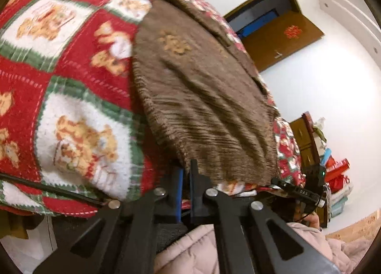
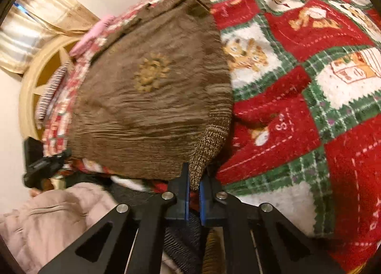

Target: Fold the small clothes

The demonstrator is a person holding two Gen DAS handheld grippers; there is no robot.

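Both tongs (image 1: pixel 187 169) (image 2: pixel 194 174) pinch brown sweater (image 2: pixel 152 98) (on blanket (image 2: pixel 297 107)).

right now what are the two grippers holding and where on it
Both are shut on the brown sweater: the left gripper pinches one corner of its near hem, and the right gripper pinches the other near corner.

a: where is there room on the bed (image 1: pixel 78 64)?

b: the red patchwork blanket (image 2: pixel 297 98) lies bare beside the brown knit garment (image 2: pixel 147 98), so a gripper could pass there.

a: and at the bed's near edge?

b: crowded. the left gripper (image 1: pixel 187 174) and right gripper (image 2: pixel 194 178) are both clamped on the garment's hem, and a padded pink sleeve (image 2: pixel 54 207) sits just below the edge.

a: past the bed?

b: stacked boxes (image 1: pixel 333 174) stand by the wall.
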